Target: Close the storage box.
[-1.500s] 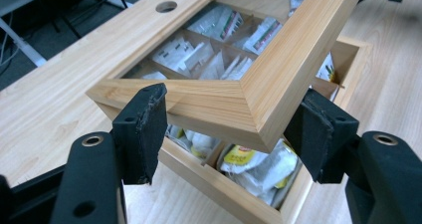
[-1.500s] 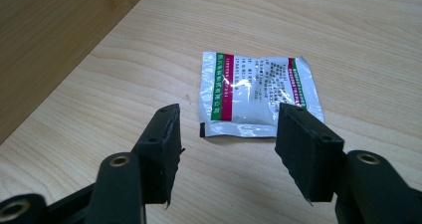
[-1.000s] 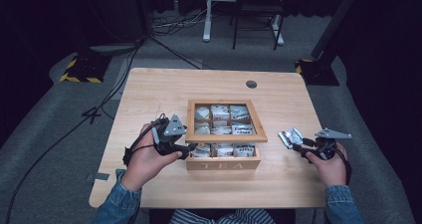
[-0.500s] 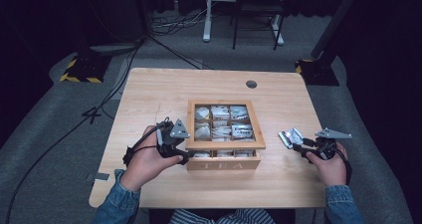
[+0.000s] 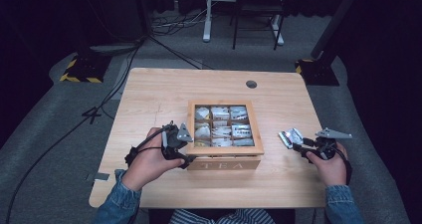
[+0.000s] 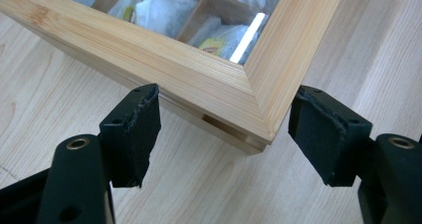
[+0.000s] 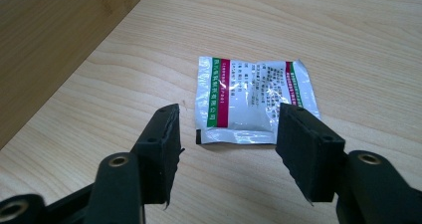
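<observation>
A wooden tea box (image 5: 224, 163) with a glass-paned lid stands in the middle of the table, tea bags showing in its compartments. My left gripper (image 5: 185, 149) is at its near left corner. In the left gripper view the lid's corner (image 6: 259, 112) lies between the jaws, which have just been opening, and neither of the pads (image 6: 137, 119) touches the wood. A silver packet (image 7: 254, 97) with green and red stripes lies flat on the table right of the box. My right gripper (image 7: 230, 115) stands open just short of the packet (image 5: 290, 137), apart from it.
The box's side wall (image 7: 50, 35) rises to the left of the right gripper. A round cable hole (image 5: 251, 84) sits near the table's far edge. Desk legs and a chair base stand on the floor beyond, with cables trailing at far left.
My left gripper has edged slightly toward the box's near left corner. The right hand and the packet have stayed put.
</observation>
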Tool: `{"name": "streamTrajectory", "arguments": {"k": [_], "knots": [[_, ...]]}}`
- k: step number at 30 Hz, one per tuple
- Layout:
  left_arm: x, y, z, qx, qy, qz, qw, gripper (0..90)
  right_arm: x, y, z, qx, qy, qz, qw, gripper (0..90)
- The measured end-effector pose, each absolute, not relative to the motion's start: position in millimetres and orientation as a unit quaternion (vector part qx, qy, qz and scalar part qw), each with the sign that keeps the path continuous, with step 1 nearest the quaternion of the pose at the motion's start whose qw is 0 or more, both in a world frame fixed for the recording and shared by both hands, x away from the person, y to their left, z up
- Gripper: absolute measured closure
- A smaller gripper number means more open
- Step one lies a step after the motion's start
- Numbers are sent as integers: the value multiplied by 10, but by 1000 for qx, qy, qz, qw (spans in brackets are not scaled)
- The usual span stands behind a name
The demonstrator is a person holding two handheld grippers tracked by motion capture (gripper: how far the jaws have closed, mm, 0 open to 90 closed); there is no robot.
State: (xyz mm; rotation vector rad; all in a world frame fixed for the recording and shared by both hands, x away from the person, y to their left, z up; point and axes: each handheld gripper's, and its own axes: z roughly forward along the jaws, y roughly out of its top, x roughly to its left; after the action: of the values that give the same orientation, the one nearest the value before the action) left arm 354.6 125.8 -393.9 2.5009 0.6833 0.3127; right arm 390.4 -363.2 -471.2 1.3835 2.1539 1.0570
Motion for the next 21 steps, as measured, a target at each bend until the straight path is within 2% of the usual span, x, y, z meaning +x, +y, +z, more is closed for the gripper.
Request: {"name": "streamTrajectory", "arguments": {"k": [21], "knots": [[3634, 1248, -4138, 931, 264, 69, 241, 308, 3926, -3604, -4717, 489, 766, 377, 181, 435]]}}
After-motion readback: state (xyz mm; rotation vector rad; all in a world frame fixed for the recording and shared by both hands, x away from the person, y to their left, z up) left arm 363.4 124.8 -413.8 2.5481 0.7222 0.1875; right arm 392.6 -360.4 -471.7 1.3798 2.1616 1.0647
